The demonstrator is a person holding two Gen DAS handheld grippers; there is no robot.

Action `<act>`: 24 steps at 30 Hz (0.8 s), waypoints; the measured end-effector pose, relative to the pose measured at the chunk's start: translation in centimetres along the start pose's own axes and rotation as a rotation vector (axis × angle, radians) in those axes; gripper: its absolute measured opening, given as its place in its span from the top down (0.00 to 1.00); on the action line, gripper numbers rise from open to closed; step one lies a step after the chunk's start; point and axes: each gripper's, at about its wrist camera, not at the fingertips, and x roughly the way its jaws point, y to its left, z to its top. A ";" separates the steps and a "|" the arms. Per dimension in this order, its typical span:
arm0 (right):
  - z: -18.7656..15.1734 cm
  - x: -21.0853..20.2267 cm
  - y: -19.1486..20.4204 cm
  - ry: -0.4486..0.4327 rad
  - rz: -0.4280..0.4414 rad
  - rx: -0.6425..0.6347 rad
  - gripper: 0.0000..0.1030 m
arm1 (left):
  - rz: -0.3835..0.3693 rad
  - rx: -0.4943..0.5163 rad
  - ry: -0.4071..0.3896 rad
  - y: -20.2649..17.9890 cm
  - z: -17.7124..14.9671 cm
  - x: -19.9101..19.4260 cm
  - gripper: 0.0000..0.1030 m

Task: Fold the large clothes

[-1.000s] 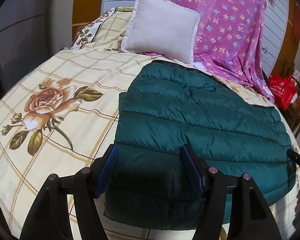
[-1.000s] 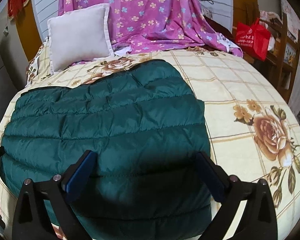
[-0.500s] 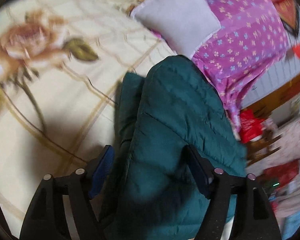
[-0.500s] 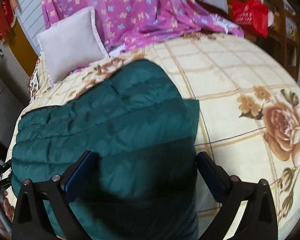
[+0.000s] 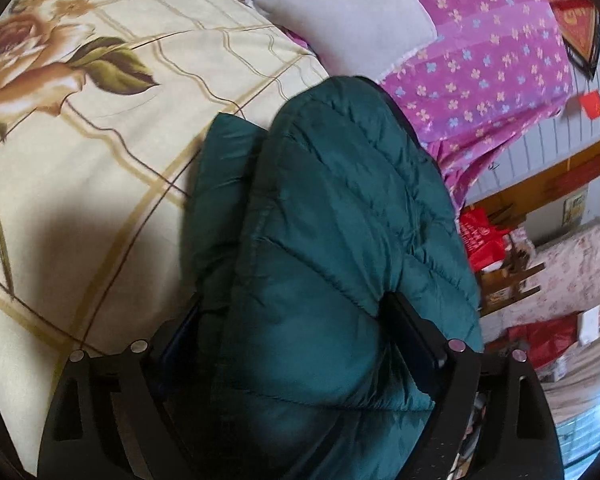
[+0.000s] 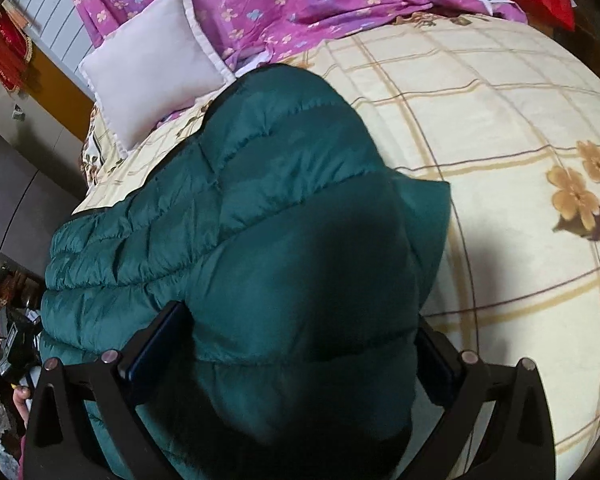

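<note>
Between the left gripper's (image 5: 296,320) fingers (image 5: 414,336) sits a thick bunch of the dark green quilted down jacket (image 5: 332,216); the padding bulges past both pads, so they look clenched on its near hem. The right gripper (image 6: 300,344) is spread wider, and the jacket's near edge fills the whole gap between its fingers (image 6: 156,344). The fabric hides the pad faces, so I cannot tell whether this side is gripping or only pushed into the bulk.

From both sets of fingers the jacket runs straight ahead toward the white pillow (image 6: 152,60). Its long axis points from the grippers to that pillow, and its far end stops just short of the pillow's lower corner. The jacket lies on the bed's rose-print sheet (image 6: 500,120), already doubled, with an under-layer peeking out on the side away from the pillow in each view.

Both hands sit at the near hem, about equally close, so the next fold would likely carry that hem forward along the axis toward the pillow. A purple floral cloth (image 5: 480,60) hangs behind the pillow.
</note>
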 end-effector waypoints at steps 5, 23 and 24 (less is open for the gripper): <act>-0.9 -0.5 0.9 -0.030 0.055 -0.010 0.26 | -0.018 0.045 -0.010 -1.2 -0.4 -0.7 0.70; -13.2 -16.6 6.6 -0.062 0.237 -0.059 0.68 | -0.090 0.145 0.043 -3.2 -10.8 -15.9 0.88; -14.3 -16.7 6.2 -0.047 0.234 -0.049 0.67 | -0.065 0.143 0.044 -2.8 -11.3 -16.0 0.87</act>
